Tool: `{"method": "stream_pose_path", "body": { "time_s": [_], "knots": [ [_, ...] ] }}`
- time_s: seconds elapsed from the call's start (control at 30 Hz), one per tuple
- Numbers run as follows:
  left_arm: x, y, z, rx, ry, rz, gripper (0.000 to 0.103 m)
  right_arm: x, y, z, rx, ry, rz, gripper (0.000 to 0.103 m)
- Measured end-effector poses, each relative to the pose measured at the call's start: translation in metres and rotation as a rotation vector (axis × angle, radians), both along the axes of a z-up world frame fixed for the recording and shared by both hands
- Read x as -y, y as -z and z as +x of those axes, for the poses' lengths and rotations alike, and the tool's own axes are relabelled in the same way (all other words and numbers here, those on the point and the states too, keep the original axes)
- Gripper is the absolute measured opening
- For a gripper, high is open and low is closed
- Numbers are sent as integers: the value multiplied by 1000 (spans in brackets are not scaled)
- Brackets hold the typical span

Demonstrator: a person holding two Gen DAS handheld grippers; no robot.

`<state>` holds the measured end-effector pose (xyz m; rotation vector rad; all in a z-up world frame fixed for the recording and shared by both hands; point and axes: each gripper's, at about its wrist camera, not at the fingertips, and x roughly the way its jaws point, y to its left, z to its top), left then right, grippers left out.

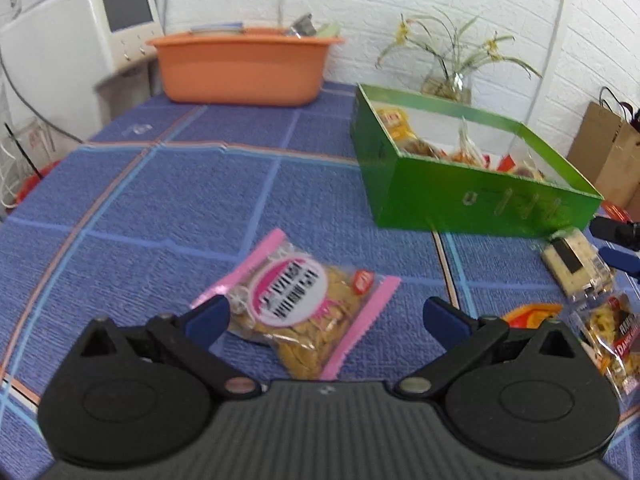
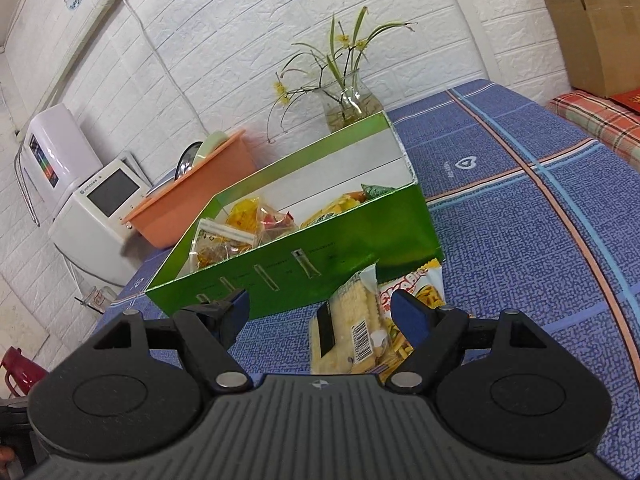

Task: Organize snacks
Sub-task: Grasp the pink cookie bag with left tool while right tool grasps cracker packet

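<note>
My left tongs [image 1: 326, 316] stand wide apart and hold nothing. Between their blue tips, just ahead, lies a pink-edged seed bag [image 1: 296, 304] flat on the blue checked desk [image 1: 160, 200], its near corner reaching in under the tongs' body. The left pad [image 1: 208, 318] sits at the bag's left edge; I cannot tell whether it touches. Ahead and to the right of these tongs stands the green box [image 1: 460, 196], open at the top, with several snack packets inside. Off to the right, near the box's front wall, lies a pale cracker pack [image 1: 576, 264], and nearer me a clear noodle-snack bag [image 1: 612, 340] and an orange packet [image 1: 528, 314] half hidden behind the right finger. Far ahead on the left sits an orange tub [image 1: 244, 68], with a glass vase of plants [image 1: 448, 80] behind the box.

My right tongs [image 2: 324, 314] are also spread wide and empty. The cracker pack [image 2: 352, 320] lies between their tips, resting on a yellow chip bag [image 2: 416, 292] that pokes out to its right. The right pad [image 2: 412, 316] is over the chip bag; contact is unclear. The box [image 2: 340, 256] stands directly ahead of these tongs, close behind both packets, with the tub [image 2: 200, 196] beyond it to the left.
</note>
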<state>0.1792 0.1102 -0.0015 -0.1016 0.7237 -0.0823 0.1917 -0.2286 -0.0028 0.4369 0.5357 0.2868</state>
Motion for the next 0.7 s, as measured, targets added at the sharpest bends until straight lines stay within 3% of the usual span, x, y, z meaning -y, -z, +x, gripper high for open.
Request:
{"method": "stream_pose_path", "body": {
  "time_s": [0.2, 0.43, 0.53, 0.63, 0.7],
  "knots": [
    [17, 10, 5, -15, -13, 85, 103, -8, 4, 2, -26, -31, -8, 103],
    [13, 13, 12, -11, -57, 54, 103, -21, 10, 5, -70, -84, -62, 103],
    [13, 10, 20, -16, -39, 24, 103, -40, 10, 6, -76, -105, -185, 103],
    [14, 7, 28, -30, 14, -19, 103, -64, 9, 10, -80, -115, -358, 103],
    [18, 8, 29, -33, 18, -2, 103, -80, 12, 12, -77, -150, -500, 103]
  ]
}}
